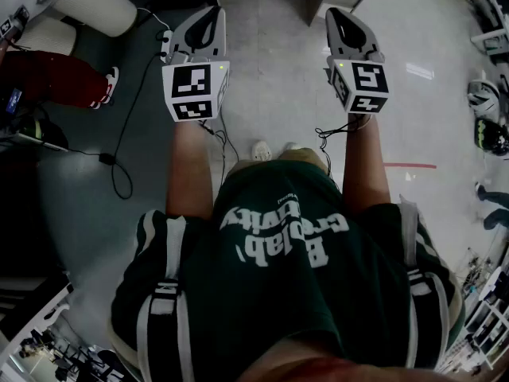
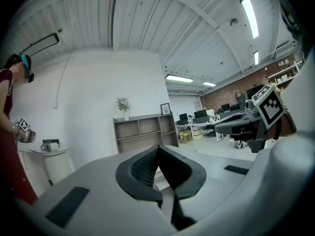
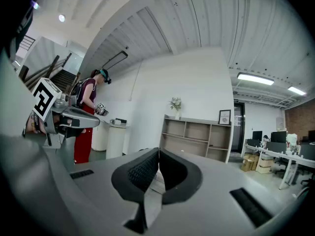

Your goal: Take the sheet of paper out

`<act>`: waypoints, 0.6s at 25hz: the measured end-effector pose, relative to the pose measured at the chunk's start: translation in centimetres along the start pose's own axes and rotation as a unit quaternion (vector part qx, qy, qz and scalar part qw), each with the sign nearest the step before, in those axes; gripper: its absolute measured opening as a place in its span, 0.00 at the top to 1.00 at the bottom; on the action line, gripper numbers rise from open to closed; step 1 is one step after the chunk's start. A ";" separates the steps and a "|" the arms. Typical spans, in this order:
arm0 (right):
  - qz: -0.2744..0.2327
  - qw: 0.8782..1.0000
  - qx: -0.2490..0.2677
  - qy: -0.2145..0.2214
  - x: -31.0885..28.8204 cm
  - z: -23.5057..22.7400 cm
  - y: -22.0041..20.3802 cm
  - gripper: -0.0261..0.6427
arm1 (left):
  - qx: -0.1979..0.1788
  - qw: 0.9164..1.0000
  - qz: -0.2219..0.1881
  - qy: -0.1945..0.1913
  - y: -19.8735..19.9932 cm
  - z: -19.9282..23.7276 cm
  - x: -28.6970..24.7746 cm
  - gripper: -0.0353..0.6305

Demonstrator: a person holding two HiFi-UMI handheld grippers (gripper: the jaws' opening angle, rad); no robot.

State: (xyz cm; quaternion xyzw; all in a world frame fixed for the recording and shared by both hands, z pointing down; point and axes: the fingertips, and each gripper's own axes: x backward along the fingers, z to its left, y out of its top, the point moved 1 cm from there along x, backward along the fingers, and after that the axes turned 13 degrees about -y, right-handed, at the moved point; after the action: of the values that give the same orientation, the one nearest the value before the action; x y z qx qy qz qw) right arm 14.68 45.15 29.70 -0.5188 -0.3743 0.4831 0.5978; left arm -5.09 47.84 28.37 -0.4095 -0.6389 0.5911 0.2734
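At my far left a person in red (image 1: pixel 56 78) stands by a white round stand (image 1: pixel 91 6). A black cable (image 1: pixel 119 161) loops over the grey floor (image 1: pixel 278 78) just left of my left arm. My left gripper (image 2: pixel 158 147) is held out level over bare floor, clenched on nothing, pads tip to tip. Between my two tools the floor lies open up to the shelf (image 2: pixel 142 132) against the white wall. My right gripper (image 3: pixel 158 152) is level too, with its jaws pressed together and empty. Right of it a red line (image 1: pixel 409 165) runs across the floor, and beyond that are desks (image 3: pixel 283 154) along the room's edge. Where the sheet is I cannot tell.
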 end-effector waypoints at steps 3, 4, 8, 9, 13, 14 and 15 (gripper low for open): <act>-0.002 1.000 0.002 -0.001 0.6 0.5 0.7 0.91 | -0.002 1.000 -0.005 0.000 0.7 0.1 0.8 0.92; -0.002 1.000 0.002 -0.001 0.7 0.6 0.8 0.91 | -0.002 1.000 -0.006 0.000 0.8 0.1 0.9 0.92; -0.003 1.000 0.003 0.001 0.4 0.5 0.9 0.91 | -0.004 1.000 -0.007 -0.003 1.0 0.1 0.3 0.92; -0.003 1.000 0.001 0.003 0.3 0.5 0.9 0.91 | -0.004 1.000 -0.006 -0.003 0.9 0.1 0.1 0.92; -0.008 1.000 -0.003 0.006 0.3 0.5 1.2 0.91 | -0.003 1.000 -0.007 -0.004 1.2 0.2 0.1 0.92; -0.008 1.000 -0.001 0.004 0.3 0.6 1.3 0.91 | 0.000 1.000 -0.009 -0.006 1.3 0.2 0.2 0.92; -0.008 1.000 0.000 0.003 0.3 0.7 1.3 0.91 | 0.003 1.000 -0.011 -0.008 1.4 0.3 0.2 0.92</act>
State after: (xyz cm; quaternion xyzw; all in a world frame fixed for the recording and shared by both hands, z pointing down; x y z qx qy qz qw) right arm 13.89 45.62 28.49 -0.5173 -0.3768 0.4772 0.6023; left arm -5.16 47.83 26.90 -0.3971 -0.6433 0.5935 0.2761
